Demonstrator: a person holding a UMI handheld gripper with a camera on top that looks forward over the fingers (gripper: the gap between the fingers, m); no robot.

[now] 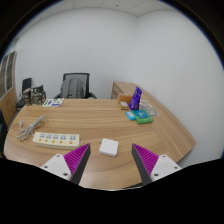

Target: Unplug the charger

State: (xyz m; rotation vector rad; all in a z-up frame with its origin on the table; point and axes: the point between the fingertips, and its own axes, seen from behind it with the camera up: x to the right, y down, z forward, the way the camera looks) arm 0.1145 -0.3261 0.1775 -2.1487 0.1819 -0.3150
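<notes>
At the left of the desk [95,120] a tangle of dark cables [25,128] lies near the edge. Just right of it sits the power strip [55,138], a long pale bar lying flat, ahead and left of the gripper [112,160]. Nearer the fingers, almost between them and just ahead, sits a small white block [108,147], which I take to be the charger; whether it is plugged into the strip or merely lying beside it is too small to tell.

The charger looks light, hard and smooth-sided, so it should not crush, but it may slip under the pads. The best hold is probably across its two flat sides, low near the socket face, pulling straight out. The strip is light too and would likely lift or slide with the pull unless the plug releases easily.

The claw is spread wide, pinching nothing, purple pads facing each other above the near desk edge.

Further back stands a black chair [77,85] behind the desk. To the right lie a green item [140,116] and a blue upright thing [136,98], well apart from the charger. Nothing stands between the fingers and the block.
</notes>
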